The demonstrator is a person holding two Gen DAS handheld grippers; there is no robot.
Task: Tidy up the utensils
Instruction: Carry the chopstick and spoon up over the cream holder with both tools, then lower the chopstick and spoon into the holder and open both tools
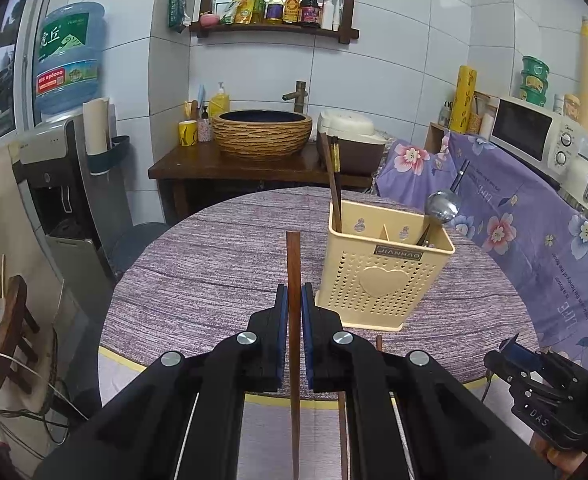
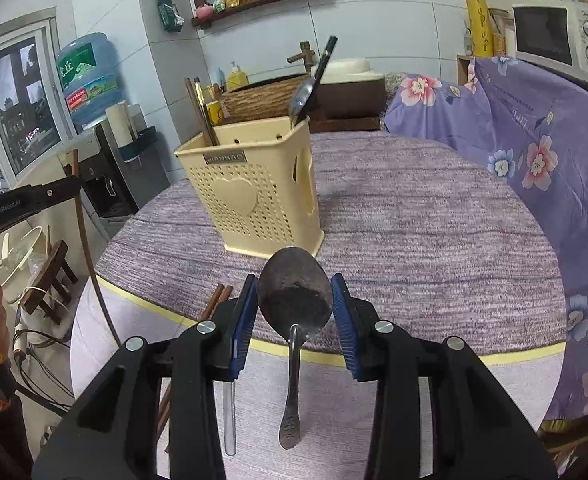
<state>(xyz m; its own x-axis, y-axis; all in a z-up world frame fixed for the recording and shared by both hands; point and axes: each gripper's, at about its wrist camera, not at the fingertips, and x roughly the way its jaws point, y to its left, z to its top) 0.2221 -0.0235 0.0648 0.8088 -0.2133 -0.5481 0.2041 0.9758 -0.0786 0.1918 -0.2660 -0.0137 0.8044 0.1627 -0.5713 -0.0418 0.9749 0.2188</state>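
Spoon (image 2: 294,300) between right gripper (image 2: 294,300) pads

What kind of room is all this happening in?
Most likely a small home kitchen: a microwave on the covered counter, sauce bottles on a wall shelf, and a basin sink with a tap behind the round table.

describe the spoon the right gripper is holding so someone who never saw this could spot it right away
Start at the round table with the purple cloth; the cream utensil holder stands on it. Nearer than the holder, the right gripper clamps a dull metal spoon by the sides of its bowl, handle pointing back. Unlike the spoon in the holder, it is out of the holder.
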